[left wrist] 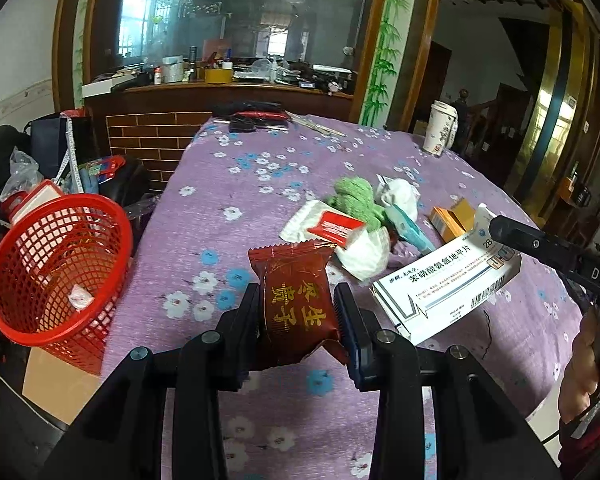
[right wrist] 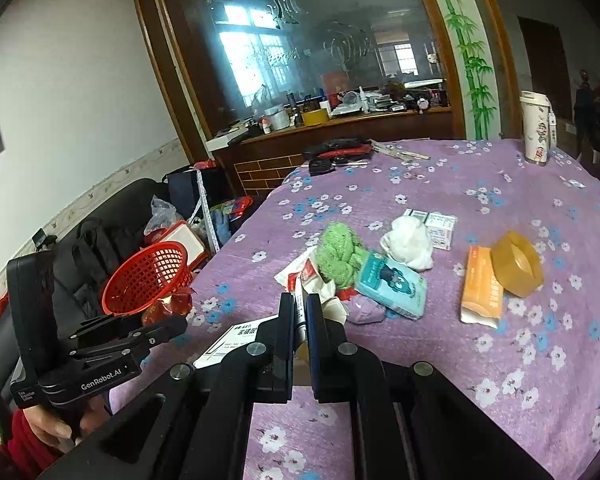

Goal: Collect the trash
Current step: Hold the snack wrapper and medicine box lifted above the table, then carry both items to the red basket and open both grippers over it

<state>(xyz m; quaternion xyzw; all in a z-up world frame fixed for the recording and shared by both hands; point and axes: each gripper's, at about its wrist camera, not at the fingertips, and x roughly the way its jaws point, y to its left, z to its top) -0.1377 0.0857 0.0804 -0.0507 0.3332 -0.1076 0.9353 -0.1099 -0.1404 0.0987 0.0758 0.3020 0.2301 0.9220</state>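
Fingers, left gripper (left wrist: 296, 308): clamped on a dark red snack wrapper (left wrist: 294, 300), which is held up above the near part of the table.
Fingers, right gripper (right wrist: 299, 312): closed together on one edge of a white medicine box (left wrist: 448, 284); the box hangs from them over the table, to the right of the wrapper.
Basket: a red mesh basket (left wrist: 56, 268) stands off the left edge of the table, on a cardboard box. It is well apart from both grippers.
Done so far: one small crumpled white scrap (left wrist: 78, 298) lies inside the basket; I see nothing else in it.
In hand: the wrapper and the box are lifted, not yet dropped. I judge that the carry to the basket is the step now.
Left on the purple flowered cloth (right wrist: 420, 184): white tissue wad (right wrist: 410, 242), green fluffy thing (right wrist: 338, 254), pale blue packet (right wrist: 392, 290), orange packet (right wrist: 480, 292), yellowish tape roll (right wrist: 518, 264), a red-and-white packet (left wrist: 334, 228) on crumpled white paper, a small white box far behind the tissue.
Progress: I judge it is early; most of the trash is not collected.
Not sure: whether the tall paper cup (right wrist: 536, 128) at the far right is trash.
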